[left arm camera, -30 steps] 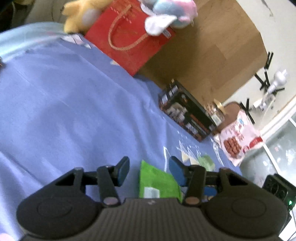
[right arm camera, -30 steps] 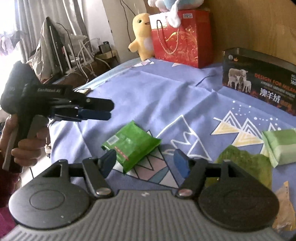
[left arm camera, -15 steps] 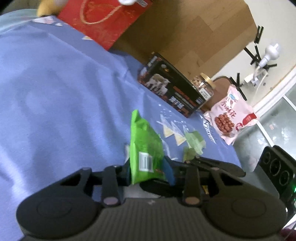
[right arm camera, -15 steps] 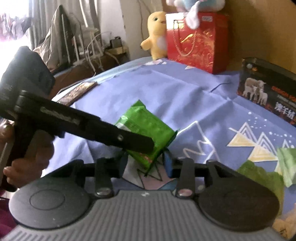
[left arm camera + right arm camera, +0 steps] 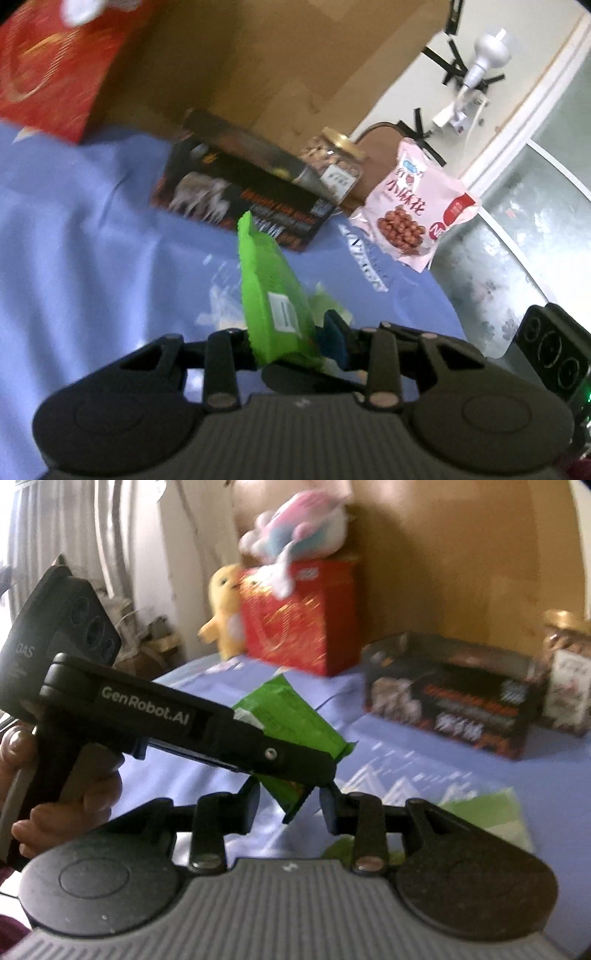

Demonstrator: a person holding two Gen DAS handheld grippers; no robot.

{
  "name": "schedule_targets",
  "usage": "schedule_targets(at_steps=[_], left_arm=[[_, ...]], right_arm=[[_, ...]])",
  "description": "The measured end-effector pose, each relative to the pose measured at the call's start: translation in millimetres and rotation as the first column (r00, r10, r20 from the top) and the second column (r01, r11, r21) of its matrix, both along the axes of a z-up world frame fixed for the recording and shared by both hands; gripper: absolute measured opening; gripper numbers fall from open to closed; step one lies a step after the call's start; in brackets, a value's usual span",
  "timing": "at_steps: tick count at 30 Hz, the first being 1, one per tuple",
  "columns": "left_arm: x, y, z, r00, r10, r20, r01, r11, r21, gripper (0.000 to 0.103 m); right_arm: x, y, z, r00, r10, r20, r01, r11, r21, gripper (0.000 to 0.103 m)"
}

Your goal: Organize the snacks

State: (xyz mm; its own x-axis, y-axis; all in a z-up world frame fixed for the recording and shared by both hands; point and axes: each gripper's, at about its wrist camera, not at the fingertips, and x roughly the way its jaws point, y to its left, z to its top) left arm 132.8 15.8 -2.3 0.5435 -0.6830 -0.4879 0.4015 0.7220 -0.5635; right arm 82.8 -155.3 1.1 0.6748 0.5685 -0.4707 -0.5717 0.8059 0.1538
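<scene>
- Green foil marks the one snack in play: the green packet (image 5: 273, 295) is off the blue cloth (image 5: 74, 258), low and centre in the left wrist view, clamped by the left gripper (image 5: 291, 343).
- Its long axis runs from the fingers up and slightly left, the serrated end pointing toward the black box (image 5: 236, 199).
- In the right wrist view the packet (image 5: 295, 723) sits mid-frame; the right gripper (image 5: 290, 803) has its fingers at the lower corner, but whether they pinch it cannot be told.
- By judgement the sorting is early: at right, the pink bag (image 5: 413, 218), the jar (image 5: 332, 166) and the pale green packs (image 5: 487, 812) lie loose, unsorted.
</scene>
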Motion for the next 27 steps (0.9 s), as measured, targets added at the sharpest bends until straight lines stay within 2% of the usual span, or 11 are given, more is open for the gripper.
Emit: schedule_targets(at_steps=[8, 9, 10, 12, 14, 16, 19, 21, 23, 27], left_arm=[[84, -48, 45, 0.994, -0.046, 0.103, 0.043, 0.999, 0.032, 0.033], [98, -54, 48, 0.993, -0.031, 0.114, 0.027, 0.999, 0.036, 0.037], [108, -59, 51, 0.992, -0.015, 0.126, 0.009, 0.999, 0.051, 0.05], [130, -70, 50, 0.987, 0.048, 0.155, -0.067, 0.99, 0.125, 0.065], [142, -76, 44, 0.979, 0.103, 0.175, -0.138, 0.969, 0.203, 0.065], [139, -72, 39, 0.976, 0.131, 0.175, -0.169, 0.96, 0.222, 0.064], [113, -59, 37, 0.97, 0.136, 0.202, -0.176, 0.965, 0.193, 0.064], [88, -49, 36, 0.967, 0.134, 0.217, -0.173, 0.97, 0.172, 0.064], [67, -41, 32, 0.973, 0.114, 0.2, -0.147, 0.976, 0.158, 0.064], [26, -30, 7, 0.99, 0.072, 0.124, -0.092, 0.981, 0.169, 0.064]], right_arm=[[68, -29, 31, 0.982, -0.167, 0.092, 0.165, 0.986, 0.028, 0.038], [79, -31, 34, 0.976, -0.188, 0.108, 0.186, 0.982, 0.027, 0.039], [90, -33, 36, 0.968, -0.217, 0.123, 0.215, 0.976, 0.027, 0.04], [109, -38, 35, 0.951, -0.278, 0.132, 0.279, 0.96, 0.01, 0.04], [118, -47, 32, 0.944, -0.316, 0.092, 0.315, 0.949, 0.024, 0.041], [109, -63, 27, 0.945, -0.322, 0.05, 0.317, 0.944, 0.091, 0.04], [85, -80, 20, 0.942, -0.333, 0.041, 0.328, 0.939, 0.103, 0.04], [69, -99, 12, 0.935, -0.355, 0.005, 0.352, 0.929, 0.117, 0.04], [58, -118, 2, 0.92, -0.387, -0.061, 0.392, 0.91, 0.135, 0.042], [32, -157, -26, 0.877, -0.409, -0.252, 0.465, 0.855, 0.231, 0.045]])
